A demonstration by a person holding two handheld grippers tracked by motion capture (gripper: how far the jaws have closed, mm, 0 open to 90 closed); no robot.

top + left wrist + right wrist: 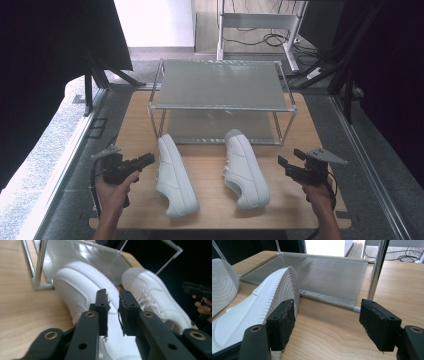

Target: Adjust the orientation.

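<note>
Nearest, we see the left tongs (148, 159) nearly closed on nothing and the right tongs (283, 162) gaping, empty. Between them on the table (210, 165) lie two white sneakers (175, 175) (245, 167), before the rack (222, 102): light, pliable; we judge the firm heel collar the best hold.

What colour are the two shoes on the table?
Both shoes are plain white, soles included; clearest in the high view.

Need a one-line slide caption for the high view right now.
Two white sneakers lie before a two-tier rack; left gripper nearly closed, right gripper open, both empty.
</note>
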